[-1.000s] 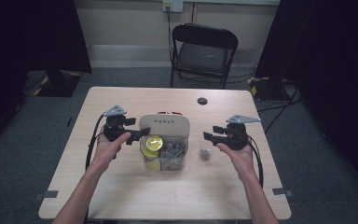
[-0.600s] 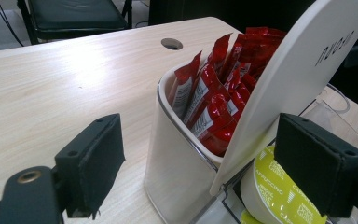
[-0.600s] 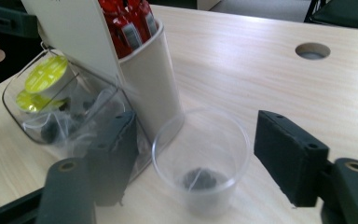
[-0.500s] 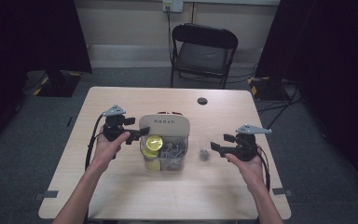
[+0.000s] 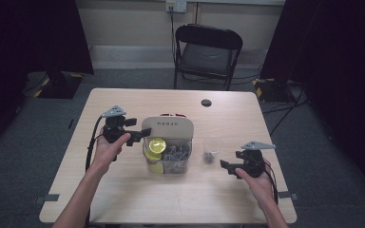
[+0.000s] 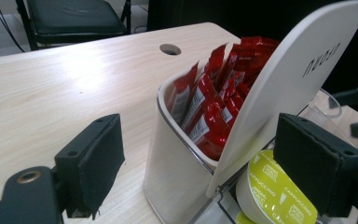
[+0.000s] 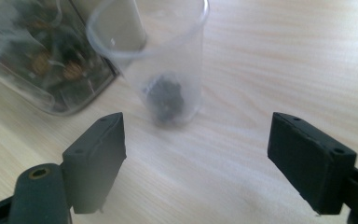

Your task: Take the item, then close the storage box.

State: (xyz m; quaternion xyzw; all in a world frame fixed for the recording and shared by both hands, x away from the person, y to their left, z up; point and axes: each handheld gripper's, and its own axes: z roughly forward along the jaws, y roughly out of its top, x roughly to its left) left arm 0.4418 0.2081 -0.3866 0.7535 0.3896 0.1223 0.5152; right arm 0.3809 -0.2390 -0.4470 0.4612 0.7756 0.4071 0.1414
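A white organiser (image 5: 167,126) stands mid-table, with red sachets (image 6: 214,102) in its back pocket. In its clear front bin (image 5: 171,161) lie yellow capsules (image 5: 157,144) and darker items. My left gripper (image 5: 140,136) is at the organiser's left end. Its jaws are open on either side of the white corner (image 6: 177,154), with no pad pressing on it. A clear plastic cup (image 7: 168,60) with a small dark lump (image 7: 165,95) in it stands right of the bin. My right gripper (image 5: 225,164) sits low, near-right of the cup. Its jaws have just been opening and hold nothing.
A black folding chair (image 5: 208,52) stands beyond the far edge of the light wood table (image 5: 123,199). A round cable hole (image 5: 206,102) sits near that far edge. Dark curtains hang on both sides.
My right gripper has drawn back from beside the cup toward the near right of the table and sunk lower, its jaws wider. The cup stays standing. The left gripper has not moved.
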